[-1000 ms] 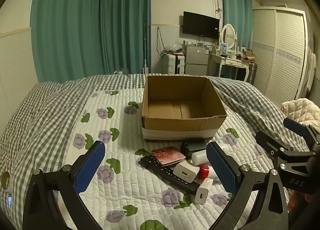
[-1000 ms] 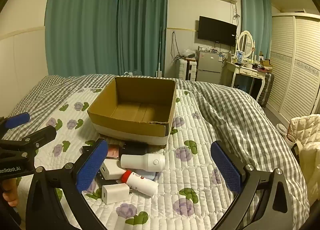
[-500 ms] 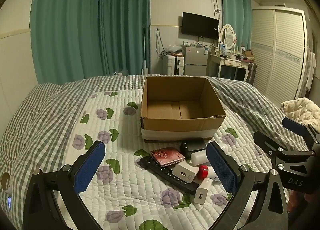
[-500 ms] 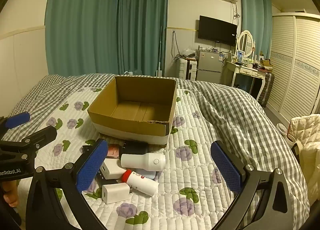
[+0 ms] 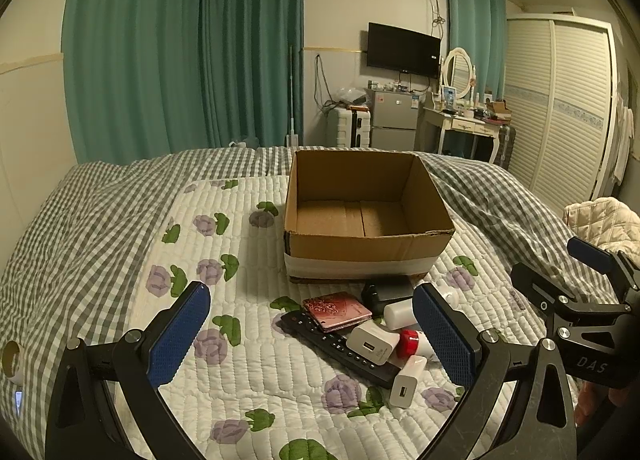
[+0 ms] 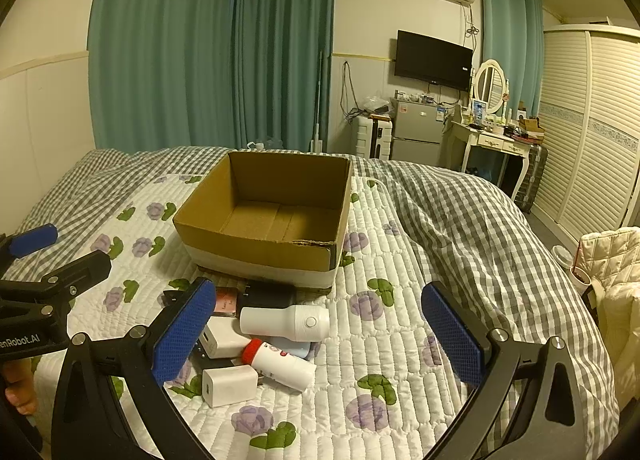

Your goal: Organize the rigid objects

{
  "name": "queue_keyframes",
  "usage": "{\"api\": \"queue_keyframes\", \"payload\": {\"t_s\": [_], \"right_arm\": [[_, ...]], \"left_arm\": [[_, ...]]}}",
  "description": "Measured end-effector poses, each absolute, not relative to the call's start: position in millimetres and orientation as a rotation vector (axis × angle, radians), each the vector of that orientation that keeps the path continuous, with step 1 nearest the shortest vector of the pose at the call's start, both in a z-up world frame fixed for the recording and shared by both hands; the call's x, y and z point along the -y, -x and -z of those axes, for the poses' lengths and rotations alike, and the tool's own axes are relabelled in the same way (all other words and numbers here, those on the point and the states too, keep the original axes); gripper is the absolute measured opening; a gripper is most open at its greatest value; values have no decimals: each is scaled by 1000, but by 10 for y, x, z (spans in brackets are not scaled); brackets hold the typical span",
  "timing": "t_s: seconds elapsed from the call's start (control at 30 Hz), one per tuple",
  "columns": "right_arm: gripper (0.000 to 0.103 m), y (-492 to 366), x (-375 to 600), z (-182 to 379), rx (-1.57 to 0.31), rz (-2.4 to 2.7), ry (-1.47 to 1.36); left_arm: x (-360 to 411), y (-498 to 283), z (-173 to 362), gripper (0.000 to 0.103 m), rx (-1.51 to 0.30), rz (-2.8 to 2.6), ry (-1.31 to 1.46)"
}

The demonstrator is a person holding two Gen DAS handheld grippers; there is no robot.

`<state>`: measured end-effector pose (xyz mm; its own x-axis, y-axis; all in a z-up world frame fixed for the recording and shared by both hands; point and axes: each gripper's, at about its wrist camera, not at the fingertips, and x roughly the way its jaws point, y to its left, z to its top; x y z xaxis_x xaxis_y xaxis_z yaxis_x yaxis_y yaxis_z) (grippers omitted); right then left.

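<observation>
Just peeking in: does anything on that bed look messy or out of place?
Yes. Chargers, a remote control, a white bottle and a red-capped tube lie jumbled, some overlapping, in front of the cardboard box, which holds nothing. Its near rim looks slightly ragged.

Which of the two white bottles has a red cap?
The smaller bottle, lying closer to the camera beside the white charger. The bigger bottle behind it is white all over, with a round button on its end.

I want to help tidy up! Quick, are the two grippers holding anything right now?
Left gripper: open, holding nothing, above the bed.
Right gripper: open, holding nothing.
</observation>
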<state>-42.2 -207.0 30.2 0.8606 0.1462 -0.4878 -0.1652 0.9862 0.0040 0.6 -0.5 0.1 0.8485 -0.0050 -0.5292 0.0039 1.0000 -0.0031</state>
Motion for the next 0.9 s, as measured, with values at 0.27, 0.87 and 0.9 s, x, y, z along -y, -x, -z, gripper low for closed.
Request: {"api": "queue_keyframes", "payload": {"t_s": [0.27,0.87,0.9], "right_arm": [[103,421,2095,-284,-514,-160,34],[103,404,2075,-266,-523,-160,39],[103,403,2074,-266,-523,-161,39]], "left_arm": [[-9,-17,1,103,-562,9,2],[6,-16,16,103,-565,15,-2],[6,-16,18,103,-564,13,-2]]}}
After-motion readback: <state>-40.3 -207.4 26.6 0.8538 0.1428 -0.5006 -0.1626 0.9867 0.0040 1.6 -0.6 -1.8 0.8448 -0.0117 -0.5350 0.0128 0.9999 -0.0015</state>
